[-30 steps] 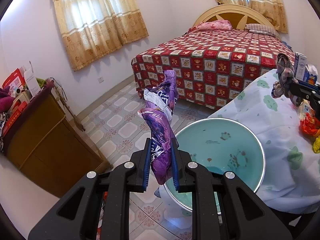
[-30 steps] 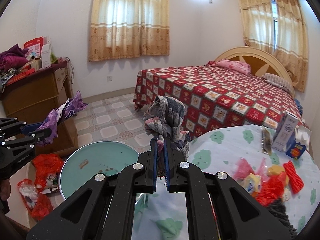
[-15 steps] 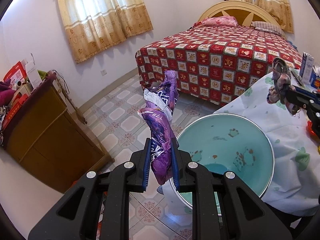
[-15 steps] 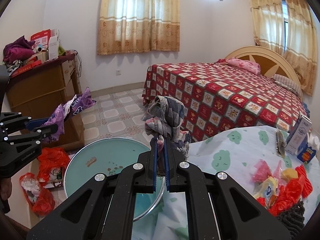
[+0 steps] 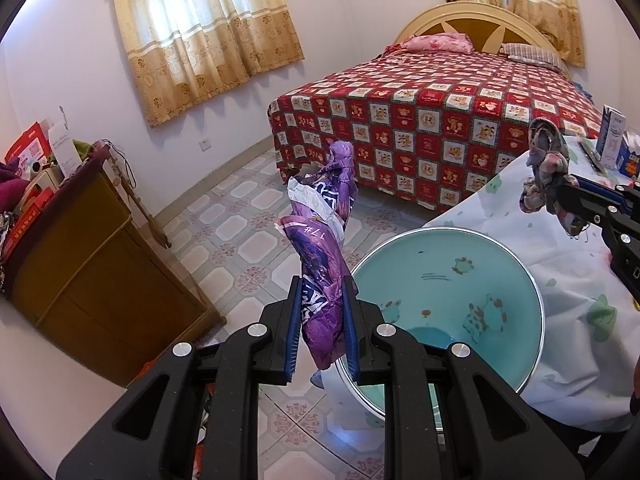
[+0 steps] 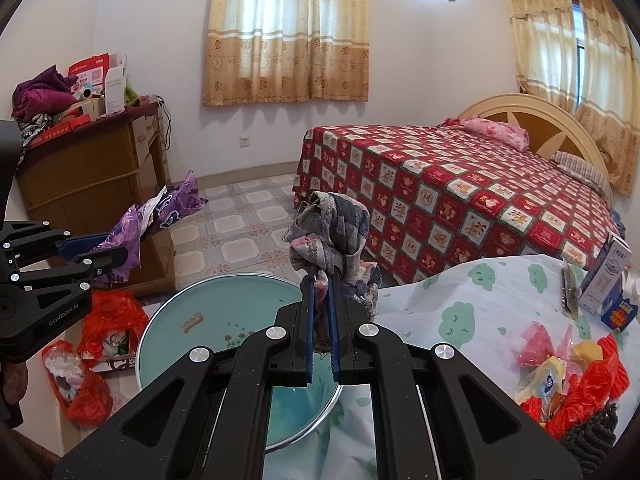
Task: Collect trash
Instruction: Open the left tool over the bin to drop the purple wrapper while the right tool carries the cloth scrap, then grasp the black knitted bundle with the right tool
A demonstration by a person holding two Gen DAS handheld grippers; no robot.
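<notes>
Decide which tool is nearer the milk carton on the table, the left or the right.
Right. The right tool, shut on a rag, sits by the table edge with the carton to its right. The left tool, holding a purple wrapper, is beyond the basin, over the floor.

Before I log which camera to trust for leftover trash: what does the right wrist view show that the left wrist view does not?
Only the right wrist view shows the red plastic bags on the floor by the cabinet and the pile of wrappers on the tablecloth.

Only the left wrist view shows the print on the purple wrapper and the frog pictures inside the teal basin.

Both show the left gripper shut on the purple wrapper, the right gripper shut on the checked rag, the basin and the bed.
</notes>
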